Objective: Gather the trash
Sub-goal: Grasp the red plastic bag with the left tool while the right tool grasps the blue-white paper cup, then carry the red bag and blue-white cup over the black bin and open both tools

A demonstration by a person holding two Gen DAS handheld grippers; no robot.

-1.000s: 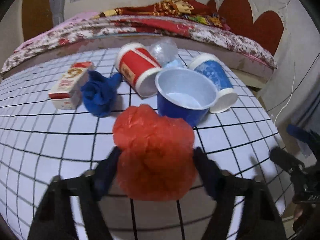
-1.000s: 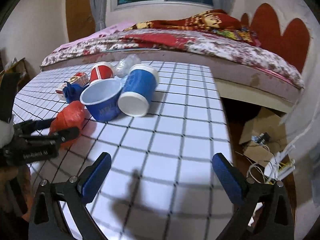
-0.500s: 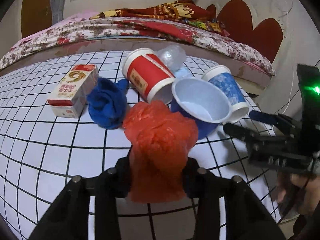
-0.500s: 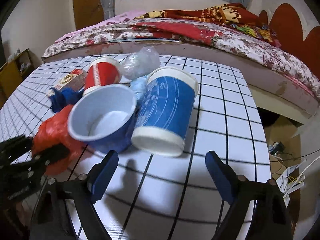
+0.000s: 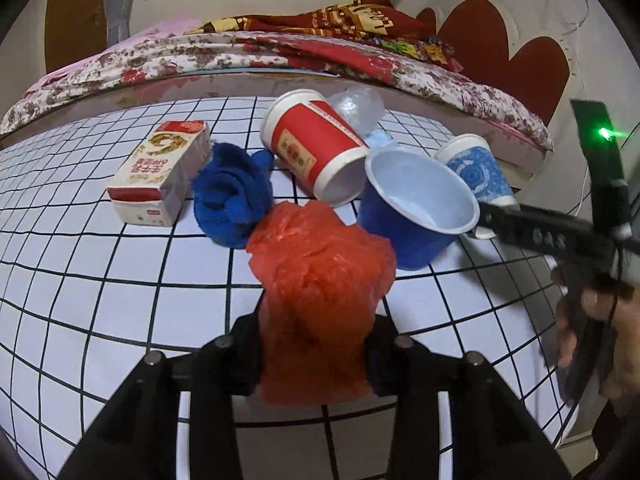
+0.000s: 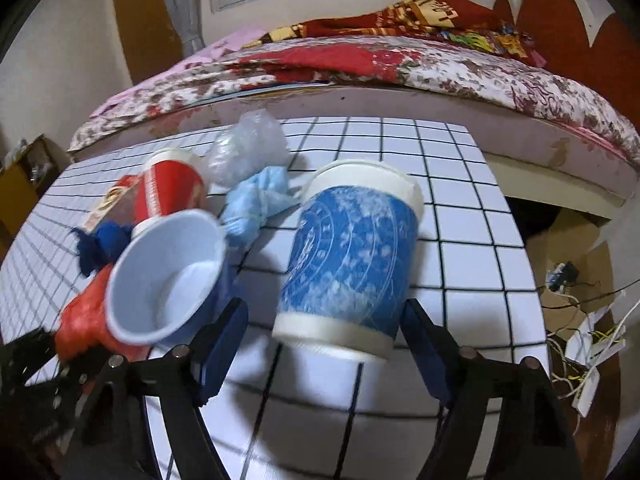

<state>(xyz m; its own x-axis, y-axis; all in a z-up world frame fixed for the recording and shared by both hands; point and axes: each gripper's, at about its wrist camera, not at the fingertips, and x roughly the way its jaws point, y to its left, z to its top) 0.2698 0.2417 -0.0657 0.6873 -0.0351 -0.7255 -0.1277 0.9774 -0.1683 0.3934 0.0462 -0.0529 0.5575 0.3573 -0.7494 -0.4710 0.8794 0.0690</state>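
My left gripper [image 5: 316, 332] is shut on a crumpled red plastic bag [image 5: 320, 272], which lies on the white grid-lined table [image 5: 80, 300]. Behind the bag lie a blue bowl-shaped cup [image 5: 416, 208], a tipped red paper cup [image 5: 312, 148], a blue cloth wad [image 5: 232, 196] and a small carton [image 5: 160, 172]. My right gripper [image 6: 324, 320] has a tipped blue patterned cup [image 6: 348, 256] between its fingers. Its jaws are closing, and a gap still shows at the left pad. That gripper [image 5: 520, 220] also shows beside the cup in the left wrist view.
A clear plastic bag [image 6: 248, 148] and a light blue crumple [image 6: 260, 200] lie behind the cups. A bed with a floral cover [image 6: 400, 64] runs along the table's far edge. Right of the table's edge, cables and cardboard [image 6: 576, 272] lie on the floor.
My left jaws closed onto the red bag. My right gripper moved forward to the blue patterned cup, and its jaws narrowed around it.
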